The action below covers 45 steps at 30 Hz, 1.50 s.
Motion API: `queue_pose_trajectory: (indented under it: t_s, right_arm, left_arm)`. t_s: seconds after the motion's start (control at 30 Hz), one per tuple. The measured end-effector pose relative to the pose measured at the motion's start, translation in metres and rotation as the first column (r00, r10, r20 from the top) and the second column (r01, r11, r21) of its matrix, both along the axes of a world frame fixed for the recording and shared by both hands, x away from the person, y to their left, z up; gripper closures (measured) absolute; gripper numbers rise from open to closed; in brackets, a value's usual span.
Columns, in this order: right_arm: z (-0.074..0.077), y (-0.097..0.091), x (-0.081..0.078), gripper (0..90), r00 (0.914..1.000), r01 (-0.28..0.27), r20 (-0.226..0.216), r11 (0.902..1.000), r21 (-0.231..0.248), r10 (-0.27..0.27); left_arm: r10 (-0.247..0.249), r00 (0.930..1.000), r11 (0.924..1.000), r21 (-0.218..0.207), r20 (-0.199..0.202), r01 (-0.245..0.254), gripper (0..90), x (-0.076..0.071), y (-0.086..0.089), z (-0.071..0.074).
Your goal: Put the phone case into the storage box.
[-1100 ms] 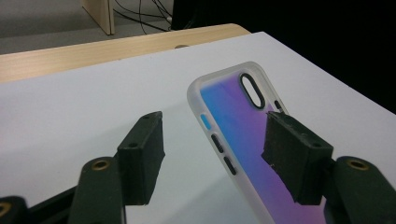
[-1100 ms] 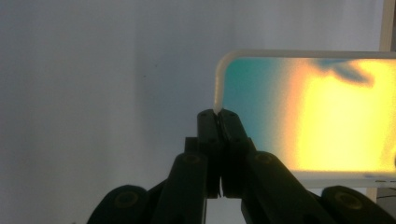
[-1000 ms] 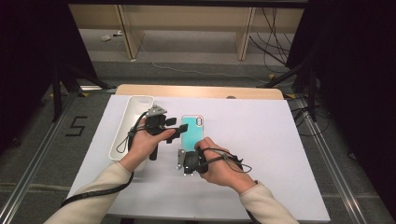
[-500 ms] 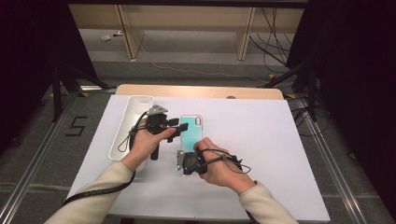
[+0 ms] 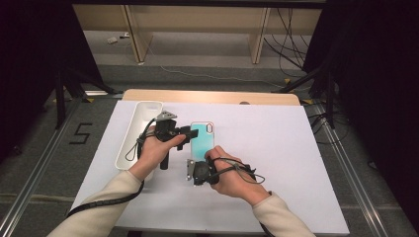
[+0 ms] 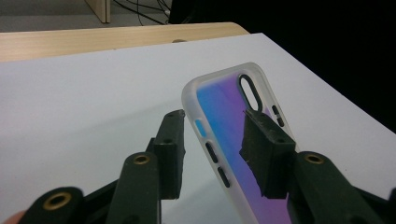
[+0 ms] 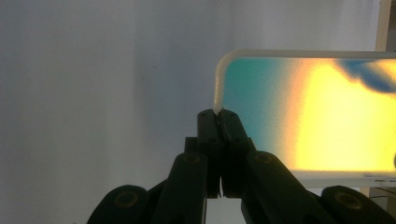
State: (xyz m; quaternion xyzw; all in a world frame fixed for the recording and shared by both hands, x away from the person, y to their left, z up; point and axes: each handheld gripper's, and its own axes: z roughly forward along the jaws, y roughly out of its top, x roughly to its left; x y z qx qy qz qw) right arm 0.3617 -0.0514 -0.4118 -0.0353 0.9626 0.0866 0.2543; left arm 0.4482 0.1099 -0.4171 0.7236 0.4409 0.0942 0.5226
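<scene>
At centre frame of the high view, the phone case point(image 5: 203, 140) lies on the white surface point(image 5: 276, 148). The right tongs point(image 7: 218, 116) pinch its edge tight. The left tongs point(image 6: 219, 140) have been closing, straddling the case's side wall; contact is unclear.

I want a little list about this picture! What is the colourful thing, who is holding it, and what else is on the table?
Colourful thing: phone case, clear rim, blue-to-purple back, camera hole at its far end
Right gripper: shut on the phone case's rim at a near corner
Left gripper: jaws have just been closing around the case's side edge; one pad lies against its back, the other stands just off the rim
Also on the table: long white tray, left of the case
Table: white top, wooden far edge
</scene>
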Motion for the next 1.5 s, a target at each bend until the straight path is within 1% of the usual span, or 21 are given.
queue_pose_trajectory:
  t_s: [0.03, 0.1, 0.13, 0.27, 0.37, 0.4, 0.43, 0.47, 0.5, 0.57, 0.67, 1.0, 1.03, 1.1, 1.13, 1.17, 1.23, 1.27, 1.3, 1.4, 1.5]
  right_arm:
    - [0.0, 0.0, 0.001, 89.5, 0.9999, -0.015, 0.006, 0.9999, -0.007, 0.015]
    - [0.0, 0.001, 0.001, 89.5, 0.9997, -0.024, 0.011, 0.9997, 0.002, 0.024]
    - [0.0, 0.001, 0.001, 89.5, 0.9996, -0.027, 0.011, 0.9996, -0.007, 0.027]
    - [-0.001, 0.0, 0.001, 89.5, 0.9997, -0.023, 0.005, 0.9997, -0.007, 0.023]
    - [-0.001, 0.0, 0.002, 89.5, 0.9998, -0.021, 0.004, 0.9997, -0.01, 0.021]
    - [-0.002, 0.001, 0.0, 89.5, 1.0, 0.002, 0.0, 0.9999, -0.011, -0.002]
    - [-0.002, 0.001, 0.0, 89.5, 1.0, 0.006, 0.0, 0.9999, -0.011, -0.006]
    - [-0.003, 0.001, 0.0, 89.5, 1.0, 0.007, -0.004, 0.9999, -0.014, -0.007]
    - [-0.004, 0.001, 0.001, 89.4, 0.9999, -0.014, 0.005, 0.9997, -0.019, 0.015]
    - [-0.005, 0.001, -0.001, 89.4, 0.9999, 0.011, 0.0, 0.9997, -0.022, -0.011]
    - [-0.006, 0.002, 0.0, 89.4, 1.0, 0.004, 0.0, 0.9996, -0.028, -0.004]
    - [-0.009, 0.003, 0.001, 89.3, 1.0, 0.009, -0.001, 0.9995, -0.029, -0.009]
    - [-0.009, 0.003, 0.001, 89.3, 0.9999, 0.013, 0.002, 0.9995, -0.028, -0.013]
    - [-0.01, 0.003, 0.002, 89.2, 1.0, 0.007, -0.002, 0.9996, -0.027, -0.007]
    - [-0.011, 0.003, 0.004, 89.1, 0.9998, -0.016, 0.012, 0.9996, -0.021, 0.017]
    - [-0.011, 0.004, 0.005, 89.1, 0.9996, -0.023, 0.015, 0.9995, -0.023, 0.023]
    - [-0.011, 0.003, 0.005, 89.0, 0.9998, -0.011, 0.013, 0.9998, -0.019, 0.011]
    - [-0.012, 0.003, 0.003, 89.0, 0.9997, 0.024, -0.004, 0.9995, -0.021, -0.024]
    - [-0.012, 0.003, 0.002, 88.9, 0.9996, 0.028, -0.004, 0.9994, -0.021, -0.028]
    - [-0.012, 0.004, 0.006, 88.7, 0.9999, -0.01, 0.004, 0.9998, -0.015, 0.01]
    - [-0.012, 0.004, 0.008, 88.5, 0.999, -0.039, 0.022, 0.9989, -0.026, 0.039]
  left_arm:
    - [0.0, 1.0, 1.0, -0.001, 0.0, 0.0, 60.4, 0.0, 0.0, 0.0]
    - [0.0, 1.0, 1.0, -0.008, -0.003, 0.0, 62.5, 0.001, 0.001, 0.0]
    - [0.006, 1.0, 0.9999, -0.012, -0.006, -0.006, 63.4, 0.001, 0.001, 0.0]
    - [0.006, 1.0, 0.9996, -0.028, -0.002, -0.006, 68.2, 0.001, 0.002, 0.0]
    - [0.013, 0.9998, 0.9993, -0.035, -0.013, -0.013, 70.2, 0.001, 0.003, 0.001]
    - [0.013, 0.9998, 0.9993, -0.036, -0.012, -0.013, 70.9, 0.0, 0.003, 0.001]
    - [0.013, 0.9998, 0.9992, -0.037, -0.012, -0.013, 71.4, 0.0, 0.003, 0.001]
    - [0.012, 0.9999, 0.9991, -0.041, -0.012, -0.012, 72.2, 0.0, 0.003, 0.001]
    - [0.01, 0.9999, 0.999, -0.044, -0.012, -0.01, 72.8, 0.0, 0.003, 0.001]
    - [0.012, 0.9997, 0.9992, -0.038, -0.02, -0.013, 73.7, -0.002, 0.003, 0.003]
    - [0.008, 0.9998, 0.999, -0.044, -0.018, -0.008, 75.1, -0.002, 0.003, 0.004]
    - [-0.004, 0.9996, 0.9947, -0.102, -0.028, 0.001, 79.7, -0.006, 0.002, 0.007]
    - [-0.006, 0.9996, 0.9951, -0.099, -0.027, 0.003, 80.1, -0.006, 0.002, 0.008]
    - [-0.008, 0.9995, 0.9941, -0.108, -0.03, 0.005, 80.9, -0.007, 0.002, 0.009]
    - [-0.008, 0.9996, 0.9936, -0.113, -0.027, 0.005, 81.3, -0.008, 0.001, 0.009]
    - [-0.01, 0.9996, 0.9927, -0.12, -0.027, 0.006, 81.7, -0.008, 0.001, 0.009]
    - [-0.013, 0.9995, 0.9924, -0.123, -0.03, 0.009, 82.4, -0.009, 0.002, 0.01]
    - [-0.014, 0.9995, 0.992, -0.126, -0.03, 0.01, 82.6, -0.009, 0.002, 0.01]
    - [-0.015, 0.9994, 0.9918, -0.128, -0.03, 0.011, 82.9, -0.009, 0.002, 0.01]
    - [-0.02, 0.9995, 0.9911, -0.132, -0.025, 0.017, 83.2, -0.01, 0.001, 0.01]
    - [-0.021, 0.9995, 0.9905, -0.136, -0.021, 0.018, 83.4, -0.011, 0.001, 0.011]
